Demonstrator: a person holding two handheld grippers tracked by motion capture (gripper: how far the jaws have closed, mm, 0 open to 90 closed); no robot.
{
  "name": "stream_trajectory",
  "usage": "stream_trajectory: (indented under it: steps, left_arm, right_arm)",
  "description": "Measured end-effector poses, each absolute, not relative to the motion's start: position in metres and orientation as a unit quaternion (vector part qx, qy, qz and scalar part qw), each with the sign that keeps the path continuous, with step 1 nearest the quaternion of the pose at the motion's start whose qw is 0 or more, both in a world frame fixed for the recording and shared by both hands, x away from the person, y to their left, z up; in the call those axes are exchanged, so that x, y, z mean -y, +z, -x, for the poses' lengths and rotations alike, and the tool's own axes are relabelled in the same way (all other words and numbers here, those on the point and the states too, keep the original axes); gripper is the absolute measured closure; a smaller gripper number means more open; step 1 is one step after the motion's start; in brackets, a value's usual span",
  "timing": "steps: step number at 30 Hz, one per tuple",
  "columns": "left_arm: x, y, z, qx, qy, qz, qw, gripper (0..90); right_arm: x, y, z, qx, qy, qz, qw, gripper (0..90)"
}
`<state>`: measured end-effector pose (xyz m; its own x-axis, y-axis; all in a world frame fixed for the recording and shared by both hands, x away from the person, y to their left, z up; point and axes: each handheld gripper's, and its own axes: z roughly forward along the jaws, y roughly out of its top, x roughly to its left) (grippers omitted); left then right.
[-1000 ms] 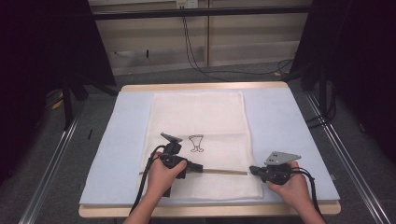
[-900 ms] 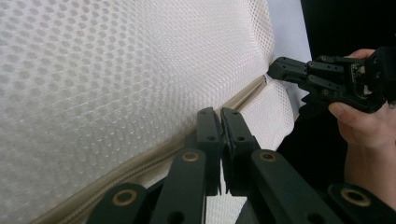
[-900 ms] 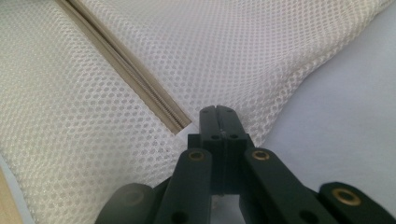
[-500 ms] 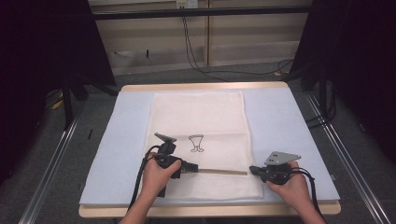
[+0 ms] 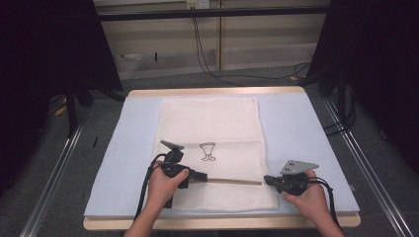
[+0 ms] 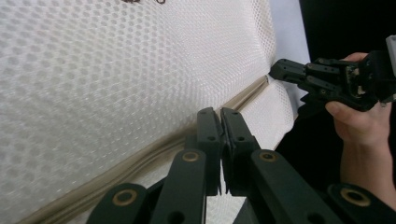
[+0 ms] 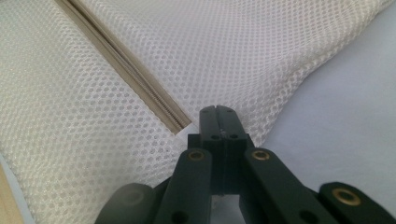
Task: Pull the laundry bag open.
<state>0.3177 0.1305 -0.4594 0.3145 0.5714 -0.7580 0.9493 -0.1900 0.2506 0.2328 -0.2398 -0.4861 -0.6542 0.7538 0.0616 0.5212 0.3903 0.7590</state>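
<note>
A white mesh bag (image 5: 212, 123) lies flat on the pale blue mat (image 5: 296, 123). A beige zipper (image 5: 232, 181) runs across the bag near its front edge. My left gripper (image 5: 200, 176) sits at the zipper's left end, jaws pressed together on what looks like the zipper pull (image 6: 220, 140). The zipper (image 6: 243, 95) stretches away from the left gripper (image 6: 219, 114) toward the right gripper (image 6: 276, 71). My right gripper (image 5: 268, 179) is shut on the bag's right edge, just past the zipper's end (image 7: 182, 126). The mesh (image 7: 261, 60) folds up at the right gripper (image 7: 217, 112).
A small black goblet-shaped print (image 5: 208, 151) marks the bag's middle. The mat covers a wooden table (image 5: 222, 223) whose front edge is close behind both hands. Metal rails (image 5: 54, 173) run along the floor on either side, and cables (image 5: 207, 54) hang behind the table.
My left gripper has slid a little to the left along the zipper, so more of the zipper line shows between the grippers. The right gripper has stayed put.
</note>
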Motion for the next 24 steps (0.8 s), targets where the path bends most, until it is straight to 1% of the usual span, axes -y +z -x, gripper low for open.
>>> stream_trajectory:
  steps: [12, 20, 24]
  left_arm:
    - [-0.148, -0.459, -0.319, -0.534, -0.265, -0.715, 0.366, 87.3]
    - [-0.149, -0.459, -0.319, -0.535, -0.271, -0.711, 0.367, 87.3]
    - [-0.152, -0.459, -0.319, -0.535, -0.266, -0.713, 0.366, 87.3]
  right_arm:
    - [0.24, -0.486, -0.233, -0.82, 0.394, -0.389, 0.145, 90.0]
    - [0.24, -0.486, -0.233, -0.82, 0.392, -0.389, 0.147, 90.0]
    - [0.24, -0.486, -0.233, -0.819, 0.393, -0.392, 0.145, 90.0]
